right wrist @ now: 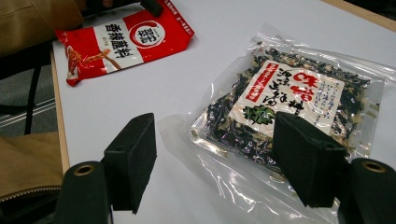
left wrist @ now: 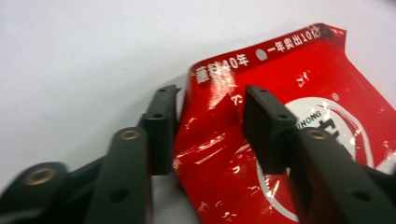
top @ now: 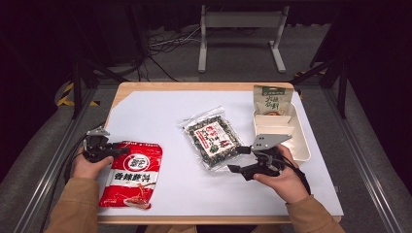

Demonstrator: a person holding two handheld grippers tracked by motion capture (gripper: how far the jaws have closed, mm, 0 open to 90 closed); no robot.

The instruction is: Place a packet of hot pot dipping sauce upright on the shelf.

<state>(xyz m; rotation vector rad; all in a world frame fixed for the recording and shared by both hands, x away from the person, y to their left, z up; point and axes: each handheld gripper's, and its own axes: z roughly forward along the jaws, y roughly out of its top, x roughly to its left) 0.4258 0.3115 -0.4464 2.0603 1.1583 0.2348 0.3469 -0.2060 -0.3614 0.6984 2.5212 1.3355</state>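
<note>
While the left gripper [left wrist: 210, 126] straddles the red packet's [left wrist: 299, 121] corner, its pads are not visibly pressing. Right gripper [right wrist: 215, 163] gapes wide beside the seaweed bag [right wrist: 289, 107].

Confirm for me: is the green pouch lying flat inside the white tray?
No, the green pouch stands upright at the white tray's far end.

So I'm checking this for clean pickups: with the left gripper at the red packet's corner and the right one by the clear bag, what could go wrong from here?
1. The left gripper straddles only the top corner of the red packet; the glossy film may slip free or crumple.
2. The right gripper is open at the loose edge of the clear seaweed bag; it may pinch empty film, so the contents sag.
3. The white tray sits close beside the right hand and could get bumped.
</note>
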